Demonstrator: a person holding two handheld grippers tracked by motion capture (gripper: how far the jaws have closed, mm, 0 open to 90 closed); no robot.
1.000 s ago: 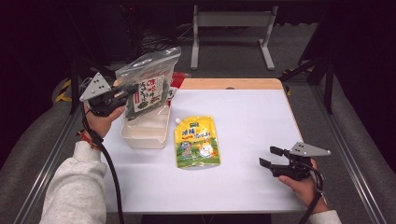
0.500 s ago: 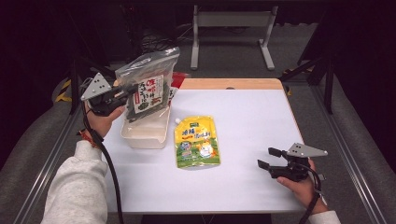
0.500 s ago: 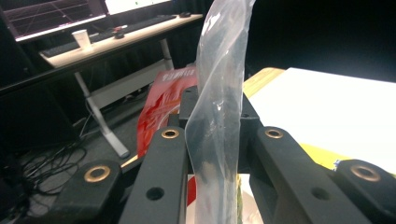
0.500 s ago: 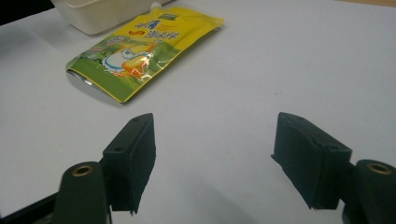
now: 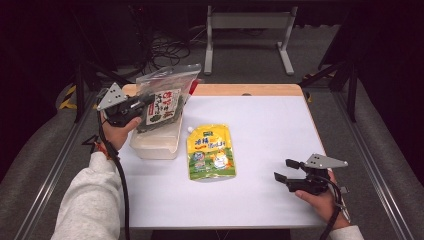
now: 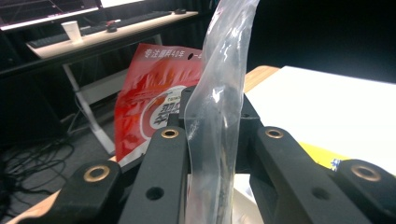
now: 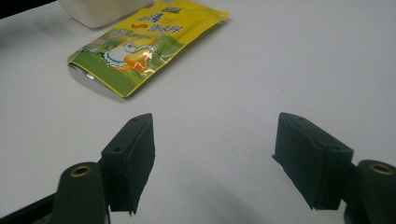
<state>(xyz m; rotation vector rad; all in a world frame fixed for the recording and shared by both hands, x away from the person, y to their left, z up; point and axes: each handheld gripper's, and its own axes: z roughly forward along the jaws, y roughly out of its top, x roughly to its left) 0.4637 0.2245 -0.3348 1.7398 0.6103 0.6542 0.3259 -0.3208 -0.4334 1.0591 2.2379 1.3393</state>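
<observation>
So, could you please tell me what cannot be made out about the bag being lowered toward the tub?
- Clear bag: label print too small, high view.
- White tub: inside hidden by the bag, high view.
- Red packet: lower part hidden behind the left gripper.

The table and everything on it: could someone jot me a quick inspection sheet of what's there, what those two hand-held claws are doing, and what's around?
Surface: white table with a wooden far edge, mostly bare.
Job's things: clear bag of dark contents, held above the white tub; yellow pouch lying flat beside the tub.
Clutter: red packet behind the bag, at the table's far edge.
Grippers: left gripper, jaws shut on the clear bag; right gripper, jaws open, nothing between them, low over the table's near right part.
Cables: a black cable trails along the left sleeve; loose wires on the floor.
Surroundings: metal frame beyond the table; desk with keyboard and cup in the background.
</observation>
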